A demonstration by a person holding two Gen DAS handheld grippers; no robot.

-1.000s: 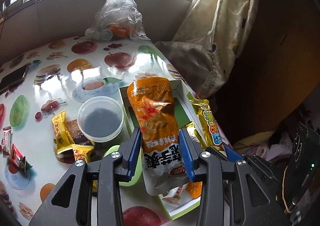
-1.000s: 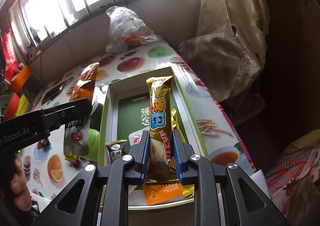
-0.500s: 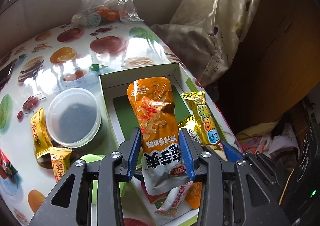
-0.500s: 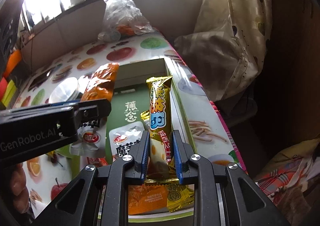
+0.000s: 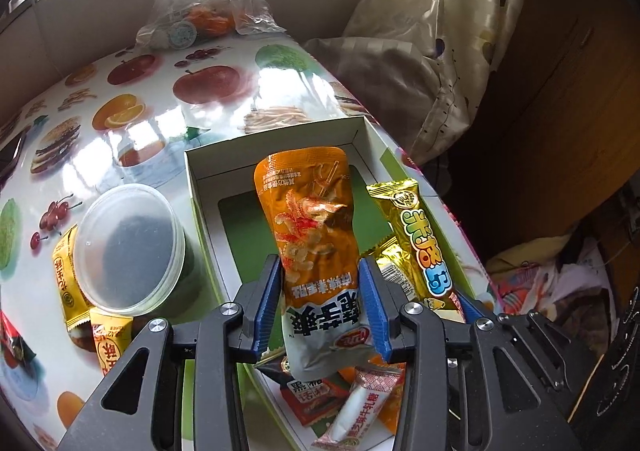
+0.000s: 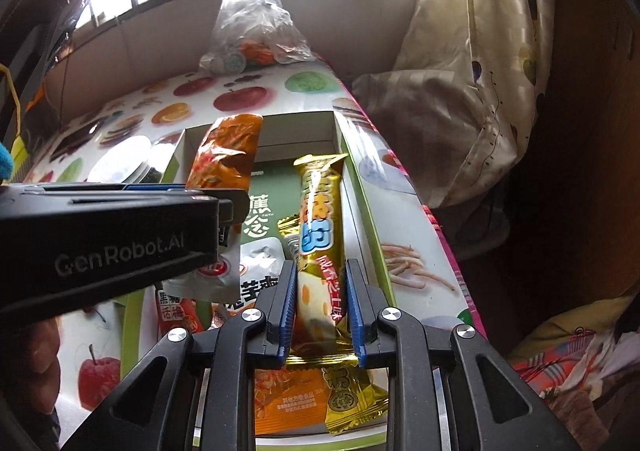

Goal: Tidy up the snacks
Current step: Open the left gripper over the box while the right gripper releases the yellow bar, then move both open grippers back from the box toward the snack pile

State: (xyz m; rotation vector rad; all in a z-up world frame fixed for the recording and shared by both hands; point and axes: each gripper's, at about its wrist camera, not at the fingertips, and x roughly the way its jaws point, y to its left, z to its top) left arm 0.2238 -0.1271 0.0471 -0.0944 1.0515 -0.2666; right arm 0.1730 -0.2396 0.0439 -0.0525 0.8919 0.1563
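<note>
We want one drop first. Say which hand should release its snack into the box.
Probably left: the left gripper holds the orange pouch over the bare box floor; the right gripper's gold bar hugs the box's wall.

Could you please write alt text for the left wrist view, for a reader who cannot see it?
The left gripper holds an orange and white snack pouch over an open white box with a green floor, with small packets at its near end. Beside it, a gold snack bar is held over the same box; a lidded plastic tub sits left on the fruit-print table.
</note>
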